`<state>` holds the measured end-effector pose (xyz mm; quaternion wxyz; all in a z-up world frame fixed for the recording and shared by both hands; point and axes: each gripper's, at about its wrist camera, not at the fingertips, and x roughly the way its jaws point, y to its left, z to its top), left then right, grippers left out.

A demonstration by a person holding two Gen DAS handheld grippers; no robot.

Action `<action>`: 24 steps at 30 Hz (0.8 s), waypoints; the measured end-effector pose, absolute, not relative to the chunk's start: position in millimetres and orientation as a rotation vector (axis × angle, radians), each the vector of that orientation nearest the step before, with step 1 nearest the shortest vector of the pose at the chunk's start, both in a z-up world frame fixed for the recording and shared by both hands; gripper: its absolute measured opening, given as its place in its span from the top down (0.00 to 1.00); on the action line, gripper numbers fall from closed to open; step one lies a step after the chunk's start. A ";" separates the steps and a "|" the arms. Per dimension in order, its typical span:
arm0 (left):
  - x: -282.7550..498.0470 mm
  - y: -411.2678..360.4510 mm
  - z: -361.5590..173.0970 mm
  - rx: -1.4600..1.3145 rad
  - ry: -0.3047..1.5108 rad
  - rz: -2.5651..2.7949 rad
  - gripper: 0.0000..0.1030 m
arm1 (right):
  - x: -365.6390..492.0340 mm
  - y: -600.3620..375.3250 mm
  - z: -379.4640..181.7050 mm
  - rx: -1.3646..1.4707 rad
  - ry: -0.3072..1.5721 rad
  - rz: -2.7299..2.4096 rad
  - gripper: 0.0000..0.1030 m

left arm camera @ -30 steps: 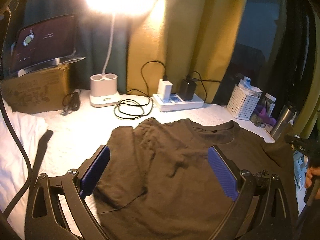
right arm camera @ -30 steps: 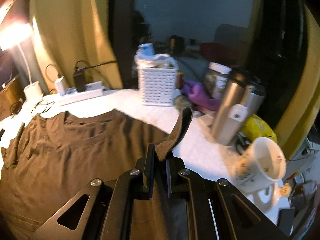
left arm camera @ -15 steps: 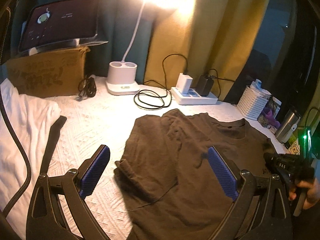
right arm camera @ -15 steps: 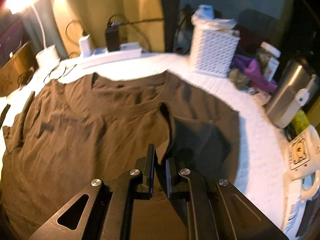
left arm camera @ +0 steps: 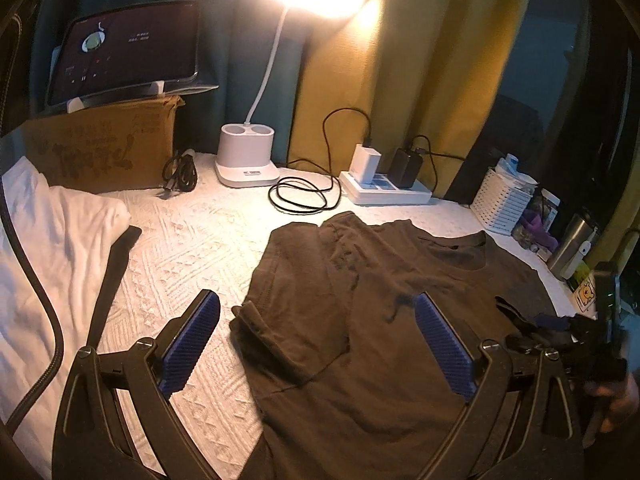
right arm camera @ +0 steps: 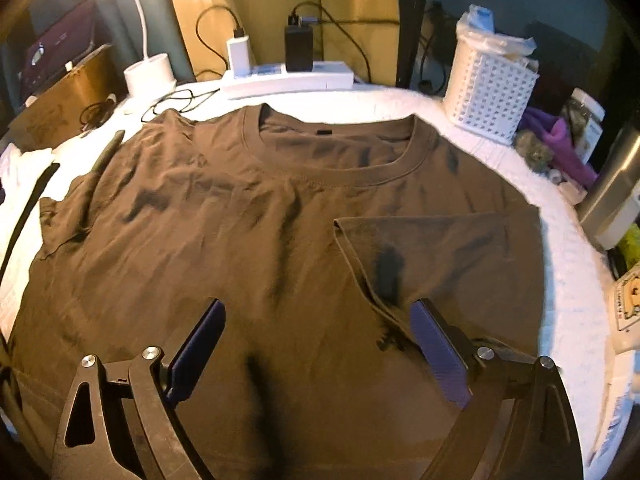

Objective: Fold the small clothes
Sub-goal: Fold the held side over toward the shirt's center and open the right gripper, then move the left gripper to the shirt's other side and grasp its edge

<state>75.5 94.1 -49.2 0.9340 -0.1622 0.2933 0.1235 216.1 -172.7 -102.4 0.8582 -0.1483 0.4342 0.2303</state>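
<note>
A dark brown t-shirt (right arm camera: 248, 216) lies flat, collar away from me, on a white textured cover (left arm camera: 192, 240). Its right sleeve (right arm camera: 440, 252) is folded inward onto the chest. Its left sleeve (left arm camera: 264, 332) lies out to the side, hem curled. My right gripper (right arm camera: 318, 344) is open and empty above the shirt's middle, beside the folded sleeve. My left gripper (left arm camera: 318, 344) is open and empty, hovering over the shirt's left side (left arm camera: 360, 320) near the left sleeve. The right gripper also shows at the right edge of the left wrist view (left arm camera: 560, 332).
At the back stand a lit white desk lamp (left arm camera: 246, 160), a power strip with chargers (left arm camera: 386, 190) and coiled cables (left arm camera: 300, 196). A cardboard box (left arm camera: 100, 148) and white cloth (left arm camera: 48, 248) lie left. A white basket (right arm camera: 488, 92), steel flask (right arm camera: 612, 196) and mug are right.
My right gripper carried the right sleeve inward, laid it on the chest, let go and opened. My left gripper shifted left, toward the shirt's left sleeve, staying open.
</note>
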 end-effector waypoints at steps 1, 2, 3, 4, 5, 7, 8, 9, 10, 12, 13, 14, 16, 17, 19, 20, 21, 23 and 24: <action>74.7 90.0 -47.8 -0.327 0.599 0.249 0.05 | 212.9 -181.0 -95.8 -0.308 0.891 0.474 0.08; 74.3 86.7 -46.9 -0.324 0.599 0.247 0.05 | 211.1 -191.0 -90.3 -0.301 0.873 0.460 0.08; 74.2 83.8 -46.1 -0.321 0.600 0.244 0.05 | 211.0 -203.2 -85.9 -0.289 0.863 0.441 0.08; 73.8 79.9 -45.2 -0.318 0.600 0.240 0.05 | 211.7 -212.9 -83.7 -0.278 0.859 0.424 0.08; 73.4 75.9 -44.3 -0.314 0.600 0.236 0.05 | 213.1 -224.4 -82.6 -0.264 0.858 0.403 0.08; 73.2 69.2 -43.0 -0.308 0.603 0.231 0.05 | 217.4 -249.4 -85.0 -0.222 0.874 0.367 0.08; 73.0 66.6 -42.4 -0.306 0.605 0.231 0.05 | 218.6 -258.9 -87.0 -0.206 0.883 0.348 0.08; 72.9 64.6 -42.0 -0.304 0.606 0.231 0.05 | 219.7 -271.0 -89.1 -0.180 0.888 0.328 0.08; 72.7 62.6 -41.2 -0.302 0.608 0.233 0.05 | 220.0 -278.8 -91.0 -0.157 0.890 0.328 0.08; 71.6 59.6 -39.7 -0.299 0.609 0.237 0.05 | 221.8 -291.9 -97.3 -0.104 0.901 0.346 0.08; 71.0 58.2 -38.7 -0.296 0.611 0.242 0.05 | 222.6 -295.2 -99.9 -0.090 0.904 0.351 0.09; 70.3 57.2 -37.9 -0.294 0.612 0.244 0.05 | 223.6 -297.2 -102.5 -0.080 0.907 0.355 0.11; 68.0 55.1 -35.9 -0.289 0.611 0.249 0.05 | 224.3 -296.3 -106.0 -0.078 0.915 0.371 0.35; 67.1 54.2 -34.9 -0.286 0.610 0.251 0.05 | 223.6 -293.8 -106.9 -0.084 0.914 0.381 0.37; 64.7 52.6 -32.7 -0.280 0.606 0.254 0.05 | 219.7 -288.3 -107.7 -0.094 0.911 0.414 0.38; 64.0 52.1 -32.3 -0.278 0.605 0.257 0.05 | 217.9 -285.0 -107.6 -0.100 0.911 0.425 0.38; 63.0 51.5 -32.4 -0.278 0.605 0.260 0.05 | 215.9 -280.3 -106.8 -0.110 0.907 0.432 0.38; 60.7 52.6 -32.5 -0.283 0.607 0.266 0.05 | 211.3 -274.3 -104.3 -0.124 0.898 0.442 0.38; 59.5 52.7 -32.8 -0.286 0.608 0.268 0.05 | 209.6 -272.2 -103.4 -0.130 0.895 0.447 0.38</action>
